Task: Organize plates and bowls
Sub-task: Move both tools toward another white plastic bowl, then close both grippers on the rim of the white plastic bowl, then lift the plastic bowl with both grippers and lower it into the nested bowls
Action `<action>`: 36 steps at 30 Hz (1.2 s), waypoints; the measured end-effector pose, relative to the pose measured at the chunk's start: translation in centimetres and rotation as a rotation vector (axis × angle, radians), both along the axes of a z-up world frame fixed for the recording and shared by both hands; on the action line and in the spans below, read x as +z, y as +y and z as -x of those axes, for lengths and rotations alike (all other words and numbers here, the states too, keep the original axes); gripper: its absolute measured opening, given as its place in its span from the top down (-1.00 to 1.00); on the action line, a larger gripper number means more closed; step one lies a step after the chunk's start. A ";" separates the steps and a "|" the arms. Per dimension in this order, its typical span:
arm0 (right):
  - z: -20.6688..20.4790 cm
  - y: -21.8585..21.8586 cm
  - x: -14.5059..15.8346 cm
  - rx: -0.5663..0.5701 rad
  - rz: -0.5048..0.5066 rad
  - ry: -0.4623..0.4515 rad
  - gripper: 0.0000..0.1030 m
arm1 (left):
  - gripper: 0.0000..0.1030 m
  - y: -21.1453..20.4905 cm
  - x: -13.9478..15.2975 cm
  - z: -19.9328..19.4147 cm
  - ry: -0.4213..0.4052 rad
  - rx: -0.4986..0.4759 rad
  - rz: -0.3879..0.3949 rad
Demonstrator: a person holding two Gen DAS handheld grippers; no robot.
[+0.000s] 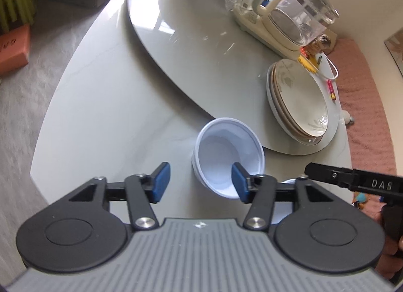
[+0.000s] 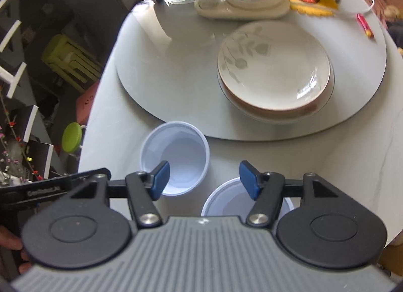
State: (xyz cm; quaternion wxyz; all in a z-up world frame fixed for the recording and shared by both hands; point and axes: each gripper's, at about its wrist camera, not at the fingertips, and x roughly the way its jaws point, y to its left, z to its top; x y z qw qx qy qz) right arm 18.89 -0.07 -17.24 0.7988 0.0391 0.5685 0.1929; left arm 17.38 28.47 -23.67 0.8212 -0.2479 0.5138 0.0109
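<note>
- The left gripper (image 1: pixel 200 182) hangs released over the desk (image 1: pixel 105 105), fingers spread wide and holding nothing; its right pad (image 1: pixel 239 182) overlaps the near rim of the far bowl (image 1: pixel 228 157) in the left wrist view, though whether it touches I cannot tell.
- The far bowl (pale blue, seemingly plastic, mouth up) stands on the desk just short of the turntable (image 1: pixel 191 40) edge, ahead and to the right of the left gripper's centre line. A round bowl has no long axis, so any rim approach serves.
- The right gripper (image 2: pixel 204 180) is likewise slack and empty. In its own view the far bowl (image 2: pixel 175 158) lies ahead to its left, and the near bowl (image 2: pixel 226 201) sits directly under it, partly hidden by the gripper body.
- My judgement: each arm is nearest its own bowl, left to far and right to near, so nesting one in the other looks like the coming move, turning on a pad dropping inside a rim.
- The plate stack (image 2: pixel 274 70) (leaf pattern, gold rim) rests on the turntable, well apart from both bowls, to the right.
- The desk is glossy pale stone; beyond the plate stack stand a glass kettle (image 1: pixel 297 7) and small clutter. A green stool (image 2: pixel 71 59) stands on the floor at left.
</note>
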 end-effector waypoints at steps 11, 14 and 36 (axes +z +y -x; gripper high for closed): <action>-3.6 1.7 -4.4 -0.001 -0.015 0.089 -0.03 | -0.15 -0.4 -4.2 -2.3 0.039 0.004 0.082; -4.2 2.1 -5.9 0.002 0.001 0.134 0.12 | -0.03 -0.7 -5.1 -2.9 0.044 -0.011 0.100; -5.4 2.4 -8.3 -0.049 -0.021 0.199 0.80 | 0.88 -0.2 -7.2 -5.6 0.114 0.013 0.108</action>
